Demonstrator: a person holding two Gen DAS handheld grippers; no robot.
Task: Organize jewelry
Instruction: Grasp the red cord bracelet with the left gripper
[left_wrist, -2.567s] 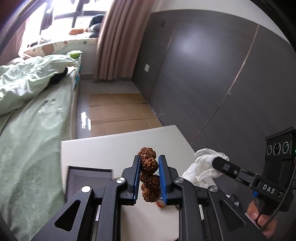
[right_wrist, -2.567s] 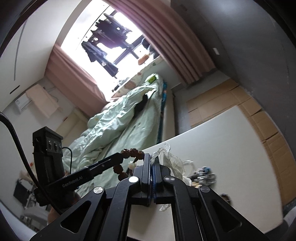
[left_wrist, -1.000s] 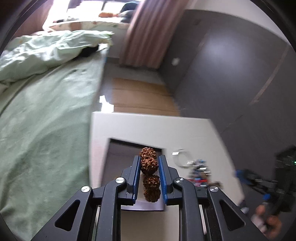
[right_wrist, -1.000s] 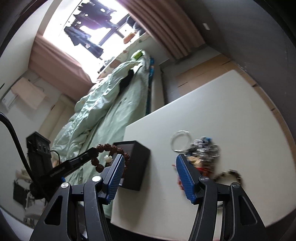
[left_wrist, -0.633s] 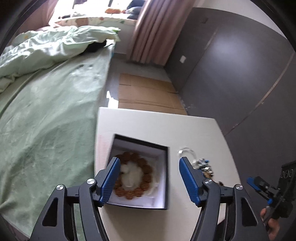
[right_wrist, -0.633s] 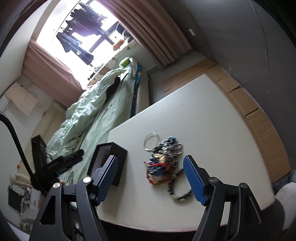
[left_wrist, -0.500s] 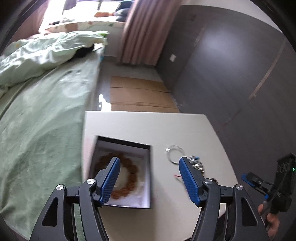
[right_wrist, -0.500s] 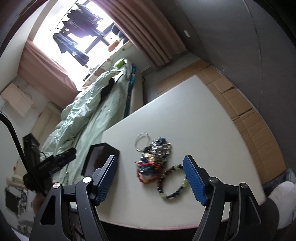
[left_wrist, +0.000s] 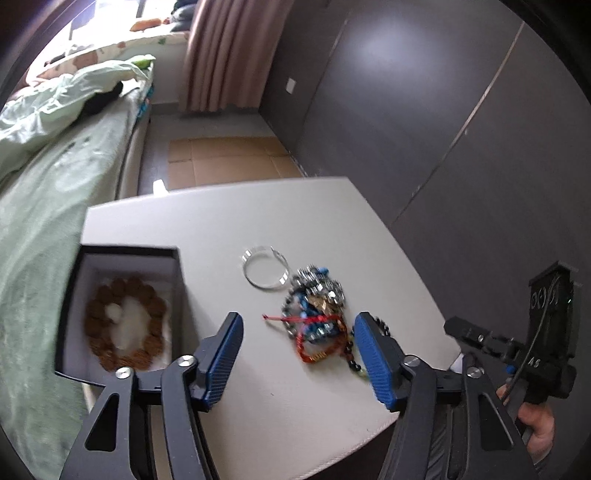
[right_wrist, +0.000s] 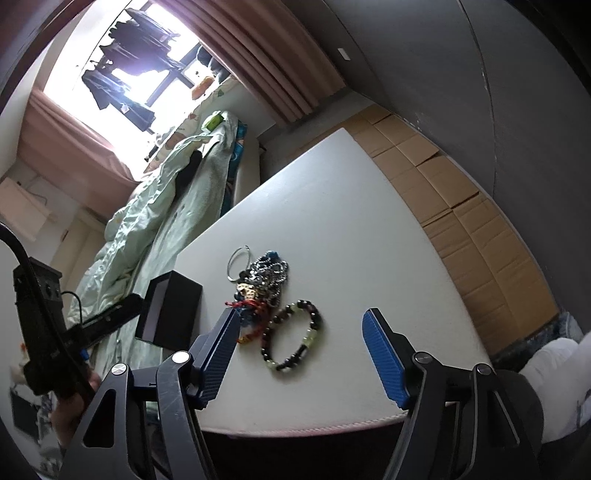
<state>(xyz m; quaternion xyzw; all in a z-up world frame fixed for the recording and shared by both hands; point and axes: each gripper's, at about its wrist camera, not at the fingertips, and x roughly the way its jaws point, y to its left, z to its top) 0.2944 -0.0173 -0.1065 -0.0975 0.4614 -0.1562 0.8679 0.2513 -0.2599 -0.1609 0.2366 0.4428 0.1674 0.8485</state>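
Note:
A brown bead bracelet (left_wrist: 123, 286) lies inside the black box (left_wrist: 177, 291) with white lining, at the table's left edge. Right of the box lie a silver bangle (left_wrist: 266, 271), a tangled jewellery pile (left_wrist: 317, 291) and a red cord bracelet (left_wrist: 314, 354). A dark bead bracelet with pale green beads (right_wrist: 291, 339) lies nearest the front. My left gripper (left_wrist: 299, 319) hovers over the pile, its jaws wide but closing, nothing pressed between them. My right gripper (right_wrist: 301, 314) hangs above the dark bead bracelet, its jaws also closing and empty.
The white table (left_wrist: 258, 218) ends just below both grippers. A bed with green bedding (left_wrist: 44, 177) runs along the left. Cardboard sheets (right_wrist: 461, 206) cover the floor beyond the table, and a dark panelled wall (left_wrist: 424, 110) stands on the right.
My left gripper opened and dropped the brown bracelet into the box, then swung right over the jewellery pile. My right gripper came lower and closer to the dark bead bracelet.

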